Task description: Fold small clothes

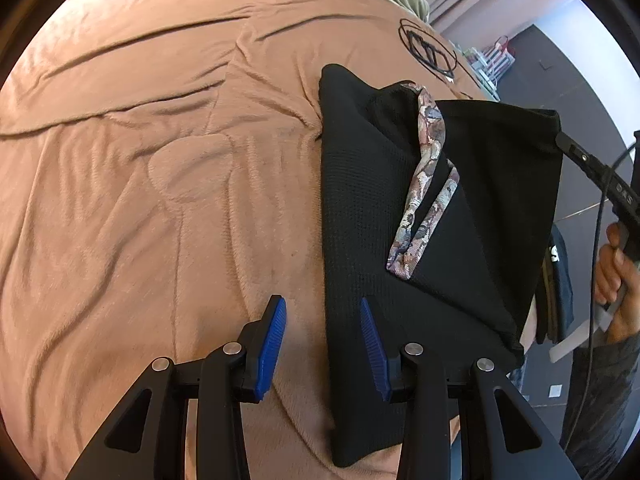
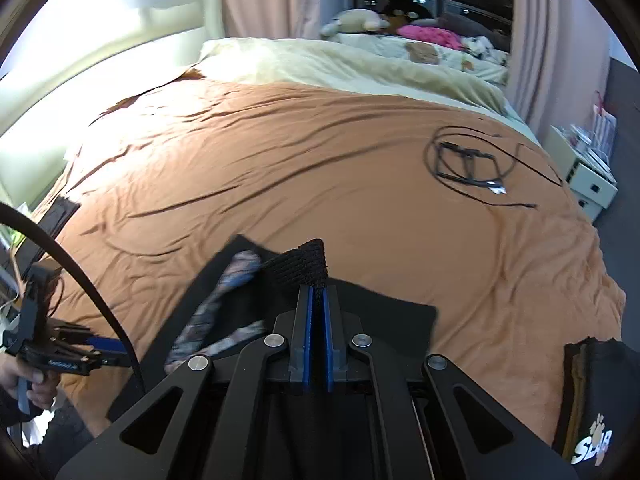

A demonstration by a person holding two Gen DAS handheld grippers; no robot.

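Pinching ribbed black knit (image 2: 310,266), tongs (image 2: 316,300)

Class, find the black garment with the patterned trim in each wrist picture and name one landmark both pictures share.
Left wrist view: the black garment lies right of centre on the brown blanket, one corner lifted at the far right.
Right wrist view: low centre, a bunched corner pinched in the right hand-held gripper.
Shared landmark: the coiled black cable.
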